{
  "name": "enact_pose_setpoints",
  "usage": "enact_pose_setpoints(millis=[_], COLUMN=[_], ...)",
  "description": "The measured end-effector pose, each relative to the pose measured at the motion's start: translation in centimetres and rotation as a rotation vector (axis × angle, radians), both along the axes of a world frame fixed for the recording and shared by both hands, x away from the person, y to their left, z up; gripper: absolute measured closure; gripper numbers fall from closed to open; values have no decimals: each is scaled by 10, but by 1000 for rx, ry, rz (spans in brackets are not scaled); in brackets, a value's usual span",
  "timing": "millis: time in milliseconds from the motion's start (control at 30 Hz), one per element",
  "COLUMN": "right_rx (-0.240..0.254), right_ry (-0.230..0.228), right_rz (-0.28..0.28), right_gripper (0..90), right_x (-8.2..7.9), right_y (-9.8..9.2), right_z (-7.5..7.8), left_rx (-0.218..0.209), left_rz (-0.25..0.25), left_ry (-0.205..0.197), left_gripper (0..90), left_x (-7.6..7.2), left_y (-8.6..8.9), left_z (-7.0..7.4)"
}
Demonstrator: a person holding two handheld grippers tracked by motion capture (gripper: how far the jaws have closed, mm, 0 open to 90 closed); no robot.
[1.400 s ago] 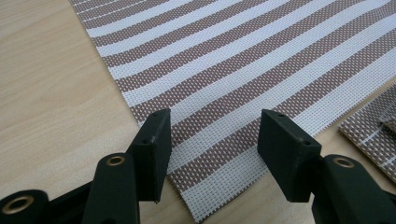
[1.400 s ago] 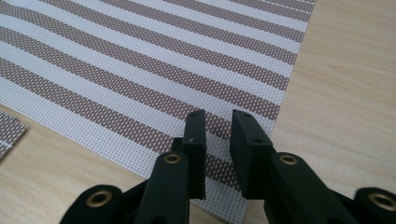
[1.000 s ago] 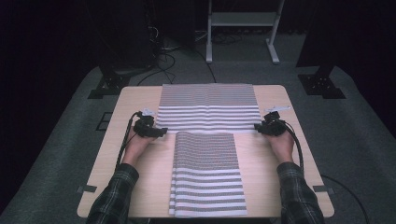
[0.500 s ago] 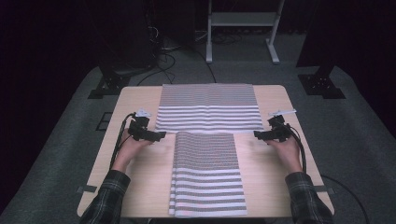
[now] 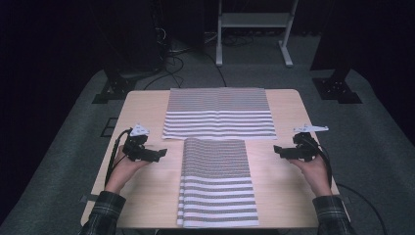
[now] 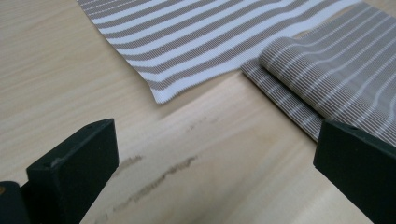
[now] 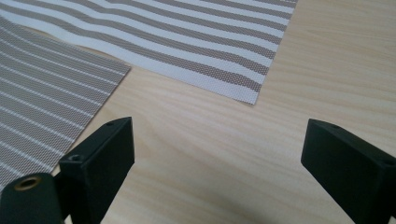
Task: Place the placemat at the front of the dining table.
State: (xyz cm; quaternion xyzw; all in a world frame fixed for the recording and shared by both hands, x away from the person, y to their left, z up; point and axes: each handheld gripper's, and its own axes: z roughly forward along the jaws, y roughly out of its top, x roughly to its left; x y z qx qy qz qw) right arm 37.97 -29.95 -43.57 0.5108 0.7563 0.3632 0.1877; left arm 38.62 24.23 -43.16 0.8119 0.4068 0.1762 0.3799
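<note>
- Currently on the bench (image 5: 147, 196): two striped cloths, one far, one near, both lying flat.
- Far cloth (image 5: 218, 113): spread wide across the bench's far half, stripes running side to side, its near edge just beside the near cloth's far edge; whether they touch I cannot tell.
- Near cloth (image 5: 218, 183): narrower, folded, reaching to the bench's near edge; the left gripper view shows a rolled fold along its left side (image 6: 327, 84).
- Left gripper (image 5: 152, 154): low over bare wood left of the near cloth, pointing toward its far left corner; jaws wide apart, nothing between them.
- Right gripper (image 5: 280, 151): low over bare wood right of the near cloth, pointing toward its far right corner; jaws wide apart, empty.
- Step in hand, as judged: a pause between grasps in folding the cloth, both hands flanking the near cloth's far corners, neither touching it.
- Next move calls for: each gripper sliding inward to its corner, one jaw under the layers, then closing on all layers together; the left side needs care, as the rolled fold could slip or be caught unevenly.
- Risk, as judged: nudging the far cloth, which lies close to both corners.
</note>
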Motion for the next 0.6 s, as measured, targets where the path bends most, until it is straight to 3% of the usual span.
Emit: enact_pose_setpoints(millis=[233, 367, 600], right_rx=[-5, 13, 16], right_ry=[-26, -64, -105], right_rz=[36, 50, 60], right_gripper=[86, 86, 86], right_x=[-26, -43, -74], right_y=[4, 3, -6], right_z=[1, 2, -7], left_rx=[1, -4, 15], left_rz=[-18, -29, -28], left_ry=[-19, -33, -16], left_gripper=[0, 0, 0], left_x=[-29, -46, -71], left_y=[2, 4, 13], left_z=[3, 3, -10])
